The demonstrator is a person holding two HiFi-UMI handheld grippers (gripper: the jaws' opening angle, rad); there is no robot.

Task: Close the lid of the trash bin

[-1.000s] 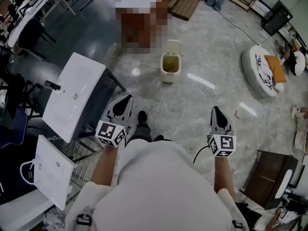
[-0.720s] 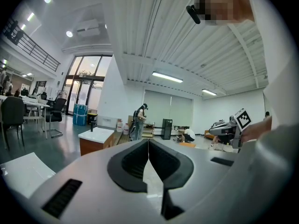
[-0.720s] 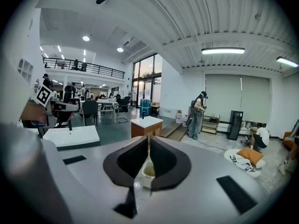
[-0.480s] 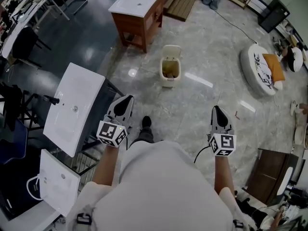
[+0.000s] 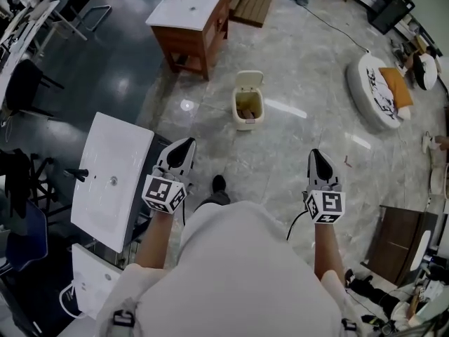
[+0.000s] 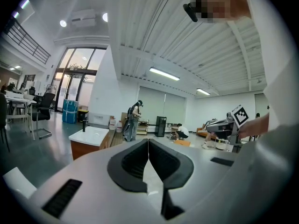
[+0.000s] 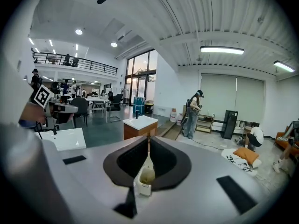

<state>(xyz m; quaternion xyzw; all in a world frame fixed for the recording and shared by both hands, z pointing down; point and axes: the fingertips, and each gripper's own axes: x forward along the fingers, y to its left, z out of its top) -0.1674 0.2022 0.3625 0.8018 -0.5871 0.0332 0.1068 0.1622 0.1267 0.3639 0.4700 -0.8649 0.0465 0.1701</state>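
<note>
Small cream plastic trash bin (image 5: 248, 111) sits on the grey marble floor (image 5: 280, 160) well ahead, between both tools, lid (image 5: 250, 80) standing up at its far side; left tool (image 5: 185, 146) and right tool (image 5: 316, 156) both pinched closed, empty, neither clearly nearer

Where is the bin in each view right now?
Head view: bin upper centre, on the floor, lid up.
Left gripper view: not in it.
Right gripper view: bin low centre, small.
Shared landmark: the sink cabinet, head view top, left gripper view left of centre, right gripper view centre.
</note>
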